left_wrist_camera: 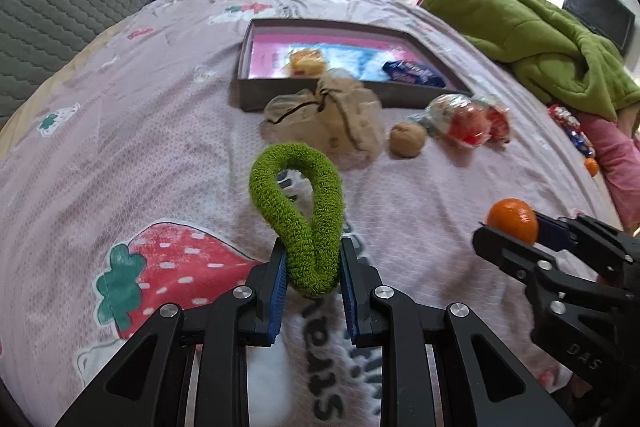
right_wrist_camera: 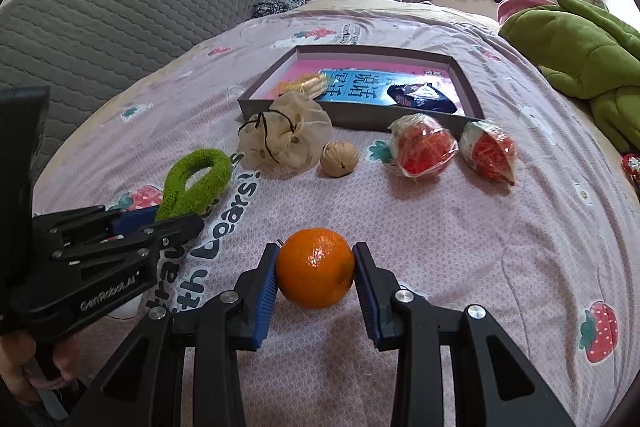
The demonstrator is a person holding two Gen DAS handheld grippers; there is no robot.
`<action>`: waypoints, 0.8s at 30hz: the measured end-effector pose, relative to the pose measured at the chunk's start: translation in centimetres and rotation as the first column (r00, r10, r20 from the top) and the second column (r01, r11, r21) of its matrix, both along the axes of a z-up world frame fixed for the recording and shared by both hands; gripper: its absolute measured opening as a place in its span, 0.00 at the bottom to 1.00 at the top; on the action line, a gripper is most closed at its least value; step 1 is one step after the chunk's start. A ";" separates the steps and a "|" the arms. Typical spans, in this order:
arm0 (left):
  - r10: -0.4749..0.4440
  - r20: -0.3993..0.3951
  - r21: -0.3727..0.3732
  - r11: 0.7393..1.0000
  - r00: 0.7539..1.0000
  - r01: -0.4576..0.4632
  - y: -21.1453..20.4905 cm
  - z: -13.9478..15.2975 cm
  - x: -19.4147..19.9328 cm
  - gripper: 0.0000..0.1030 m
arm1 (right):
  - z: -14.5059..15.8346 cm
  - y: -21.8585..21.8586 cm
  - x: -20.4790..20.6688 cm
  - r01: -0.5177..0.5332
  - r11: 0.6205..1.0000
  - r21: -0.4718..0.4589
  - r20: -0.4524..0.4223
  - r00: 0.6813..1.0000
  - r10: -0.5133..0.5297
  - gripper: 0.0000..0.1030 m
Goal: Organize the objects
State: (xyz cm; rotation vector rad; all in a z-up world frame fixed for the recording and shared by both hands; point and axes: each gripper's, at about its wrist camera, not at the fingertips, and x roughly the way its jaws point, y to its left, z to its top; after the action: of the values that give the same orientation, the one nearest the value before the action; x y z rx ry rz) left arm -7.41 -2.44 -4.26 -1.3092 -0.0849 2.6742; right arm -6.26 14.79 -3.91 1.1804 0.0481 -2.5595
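My left gripper (left_wrist_camera: 312, 267) is shut on a green fuzzy hair tie (left_wrist_camera: 304, 211), held above the pink bedsheet; it also shows in the right wrist view (right_wrist_camera: 192, 183). My right gripper (right_wrist_camera: 315, 267) is shut on an orange (right_wrist_camera: 315, 273), which also shows in the left wrist view (left_wrist_camera: 514, 219). A grey tray (left_wrist_camera: 320, 93) lies farther up the bed and holds a pink and blue booklet, a yellow snack (left_wrist_camera: 306, 61) and a dark blue packet (left_wrist_camera: 412, 71).
In front of the tray lie a beige mesh pouch (right_wrist_camera: 288, 135), a walnut (right_wrist_camera: 339, 159) and two clear bags of red pieces (right_wrist_camera: 424, 147). A green blanket (left_wrist_camera: 540, 39) is heaped at the right. A grey sofa back (right_wrist_camera: 120, 23) stands at the left.
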 end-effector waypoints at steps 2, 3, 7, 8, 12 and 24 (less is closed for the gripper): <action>-0.005 -0.010 -0.001 1.000 1.000 0.005 0.4 0.5 0.3 0.24 | 0.4 0.3 0.2 0.004 1.000 -0.005 -0.008 1.000 -0.004 0.36; -0.008 -0.018 0.000 1.000 1.000 0.008 0.6 0.9 0.6 0.24 | 0.6 0.4 0.3 0.005 1.000 -0.010 -0.013 1.000 -0.005 0.36; -0.013 -0.041 0.001 1.000 0.999 0.013 1.4 2.2 1.1 0.24 | 1.5 0.9 0.6 0.008 1.000 -0.028 -0.029 1.000 -0.008 0.36; -0.014 -0.047 0.001 1.000 0.999 0.014 1.6 2.5 1.2 0.24 | 1.8 1.0 0.7 0.008 0.999 -0.032 -0.035 0.999 -0.009 0.36; -0.017 -0.065 0.000 1.000 0.998 0.017 2.3 3.4 1.6 0.24 | 2.6 1.5 1.0 0.014 0.999 -0.050 -0.053 0.998 -0.017 0.36; -0.009 -0.116 -0.008 1.000 0.993 0.008 3.9 5.6 2.7 0.24 | 4.6 2.5 1.9 0.025 0.997 -0.075 -0.101 0.994 -0.033 0.36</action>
State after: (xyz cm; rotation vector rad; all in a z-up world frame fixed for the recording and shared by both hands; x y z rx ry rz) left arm -4.67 1.44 1.39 -1.1508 -0.0553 2.7385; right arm -4.41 17.28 0.68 1.0310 -0.0397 -2.6214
